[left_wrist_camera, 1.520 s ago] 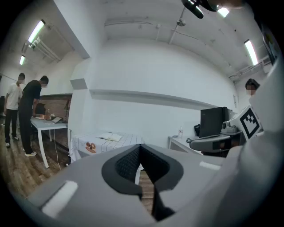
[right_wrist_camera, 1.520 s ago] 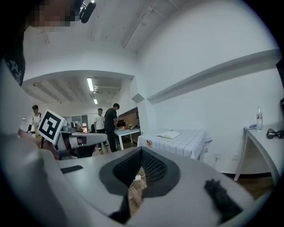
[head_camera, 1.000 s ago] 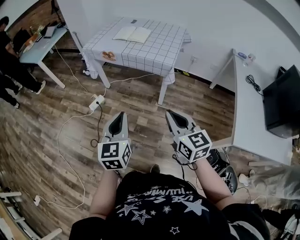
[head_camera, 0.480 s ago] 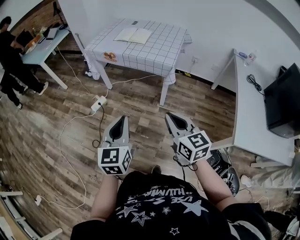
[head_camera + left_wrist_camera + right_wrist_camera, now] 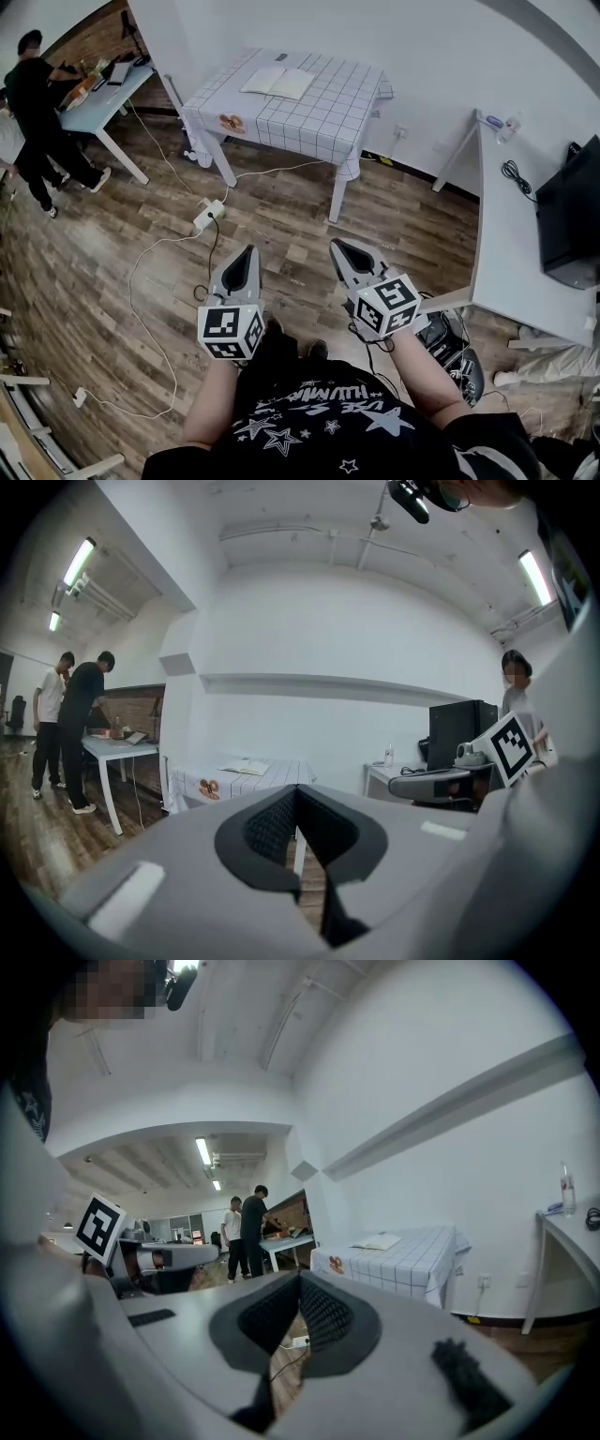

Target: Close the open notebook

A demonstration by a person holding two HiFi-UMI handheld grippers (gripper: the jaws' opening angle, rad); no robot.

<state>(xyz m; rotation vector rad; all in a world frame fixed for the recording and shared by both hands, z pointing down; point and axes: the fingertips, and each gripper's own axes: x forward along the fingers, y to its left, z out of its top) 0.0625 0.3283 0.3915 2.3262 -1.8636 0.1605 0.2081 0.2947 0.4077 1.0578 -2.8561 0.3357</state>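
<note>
- Head view: my left tongs [image 5: 247,251] and right tongs [image 5: 338,245] are side by side in front of me over the wooden floor [image 5: 281,211], both pointing toward the desk [image 5: 323,117] with the checked cloth.
- The open notebook [image 5: 278,82] lies flat on that desk, near its far left corner, well apart from both tongs.
- A white power strip [image 5: 209,216] with its cable lies on the floor between me and the desk.
- A person in black [image 5: 37,98] stands at a pale blue table [image 5: 98,98] to the far left, and a long white table [image 5: 520,244] with a black monitor [image 5: 570,216] runs along the right.
- Left gripper view: my left tongs [image 5: 296,789] are clenched, the tips meeting, with nothing between them.
- Beyond the tips, the notebook [image 5: 246,767] lies open on the desk [image 5: 281,774], near its left end.
- Two people [image 5: 80,724] stand at the left, and the marker cube of my right tongs [image 5: 512,746] shows at the right.
- Right gripper view: my right tongs [image 5: 300,1281] are likewise clenched on nothing.
- The notebook [image 5: 377,1241] lies open on the desk [image 5: 417,1260], right of the tips and far off.
- Two people [image 5: 246,1227] stand beyond, and the cube of my left tongs [image 5: 100,1225] shows at the left.
</note>
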